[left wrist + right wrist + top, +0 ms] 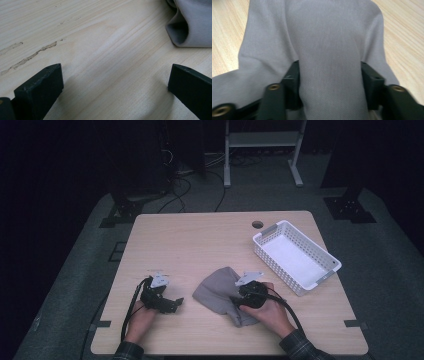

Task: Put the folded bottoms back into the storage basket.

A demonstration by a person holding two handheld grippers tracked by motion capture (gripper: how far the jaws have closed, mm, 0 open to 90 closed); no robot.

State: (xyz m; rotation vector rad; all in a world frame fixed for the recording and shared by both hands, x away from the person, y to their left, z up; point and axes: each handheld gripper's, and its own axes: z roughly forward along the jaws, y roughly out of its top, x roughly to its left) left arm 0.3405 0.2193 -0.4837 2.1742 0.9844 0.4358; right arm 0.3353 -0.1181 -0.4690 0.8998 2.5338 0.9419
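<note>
I have the right tongs (329, 75) straddling a raised fold of the grey cloth (220, 292), not yet pinched. Left tongs (115, 82) gape wide over bare worktop (100, 45) beside it. Next I judge: squeeze, then lift.

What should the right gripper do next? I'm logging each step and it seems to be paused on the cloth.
Probably close the right gripper: a raised fold of the grey cloth sits between its parted jaws, not yet pinched. The left gripper is open over bare table beside the cloth, and the white basket waits empty.
</note>
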